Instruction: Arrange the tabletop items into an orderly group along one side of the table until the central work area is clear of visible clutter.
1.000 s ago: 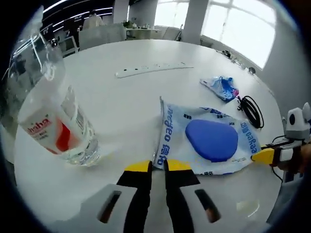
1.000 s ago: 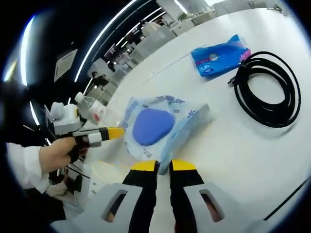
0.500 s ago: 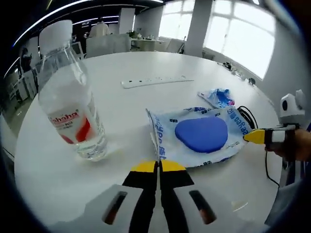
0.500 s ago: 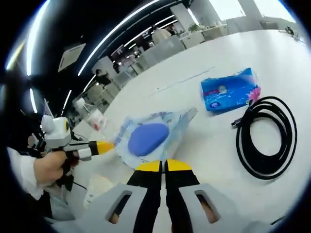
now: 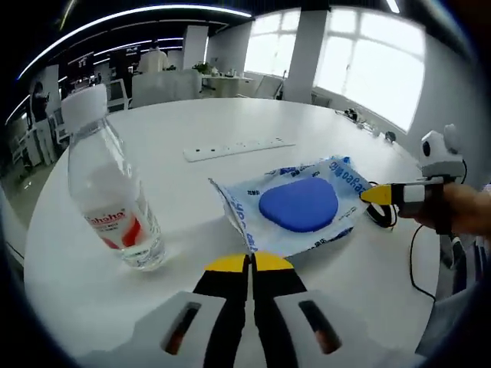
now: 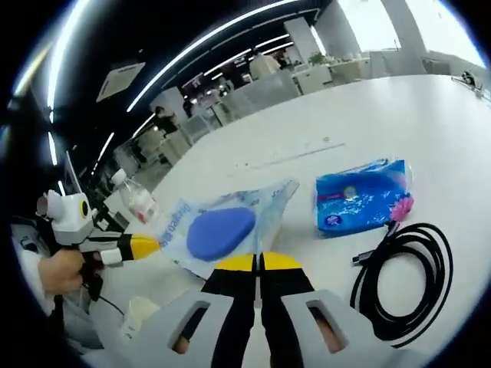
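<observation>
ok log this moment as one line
left gripper: shut on bag edge | right gripper: shut on opposite edge | bag: held between both, above table | bottle: upright | cable: coiled

Both grippers (image 5: 250,263) (image 6: 258,263) apparently clamped, fingers together.

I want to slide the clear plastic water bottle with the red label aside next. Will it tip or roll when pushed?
The clear plastic water bottle stands upright, tall and narrow on the white table, so a push near its white cap would probably tip it. It looks largely full, so likely fairly heavy; a low push should slide it. Tipped, its round body would likely roll.
</observation>
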{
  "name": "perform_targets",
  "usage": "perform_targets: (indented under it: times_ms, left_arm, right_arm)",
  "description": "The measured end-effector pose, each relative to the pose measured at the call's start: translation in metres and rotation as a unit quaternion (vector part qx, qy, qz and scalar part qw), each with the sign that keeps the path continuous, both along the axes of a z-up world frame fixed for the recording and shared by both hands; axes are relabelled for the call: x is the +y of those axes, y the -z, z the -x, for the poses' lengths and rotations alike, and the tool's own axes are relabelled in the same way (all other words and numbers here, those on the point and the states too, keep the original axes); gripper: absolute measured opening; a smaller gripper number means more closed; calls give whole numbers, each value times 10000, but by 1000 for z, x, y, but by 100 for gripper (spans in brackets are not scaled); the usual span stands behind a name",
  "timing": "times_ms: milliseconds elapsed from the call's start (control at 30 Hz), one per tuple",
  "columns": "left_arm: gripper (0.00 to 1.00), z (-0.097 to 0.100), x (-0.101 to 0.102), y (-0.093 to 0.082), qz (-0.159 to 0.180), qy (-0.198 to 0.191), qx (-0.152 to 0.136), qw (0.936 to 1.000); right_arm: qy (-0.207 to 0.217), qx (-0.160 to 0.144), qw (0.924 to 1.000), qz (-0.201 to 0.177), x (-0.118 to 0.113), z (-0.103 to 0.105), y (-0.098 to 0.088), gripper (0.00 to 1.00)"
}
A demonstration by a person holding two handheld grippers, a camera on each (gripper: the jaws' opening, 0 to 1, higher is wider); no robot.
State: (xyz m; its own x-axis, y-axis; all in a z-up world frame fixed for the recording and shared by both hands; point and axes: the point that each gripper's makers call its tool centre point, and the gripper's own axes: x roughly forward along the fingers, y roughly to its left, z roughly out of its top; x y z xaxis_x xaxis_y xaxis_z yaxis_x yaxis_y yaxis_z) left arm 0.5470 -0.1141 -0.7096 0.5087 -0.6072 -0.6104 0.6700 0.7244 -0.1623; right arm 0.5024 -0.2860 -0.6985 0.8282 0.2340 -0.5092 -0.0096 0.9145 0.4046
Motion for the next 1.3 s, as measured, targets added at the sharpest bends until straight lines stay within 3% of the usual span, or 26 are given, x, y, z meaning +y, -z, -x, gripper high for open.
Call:
perform_targets:
  times_ms: [200,567,1033,1300]
  left_arm:
    - [0,-13,-9,2,-105,53,-48,9999]
    - [0,-34,-18,7,-208,30,-39,9998]
    - [0,-32,-15,31,-400,-31,274,9988]
    - [0,-30,-15,39,-425,-64,456,9980]
  right_arm:
    - [-153,27,9994,297,-4,-14,-2,0]
    - [-274,145,9984,471,-13,-40,7,0]
    - [-37,491,9986,198,-20,-44,35,0]
    - [102,562,9982,175,-23,-47,40,0]
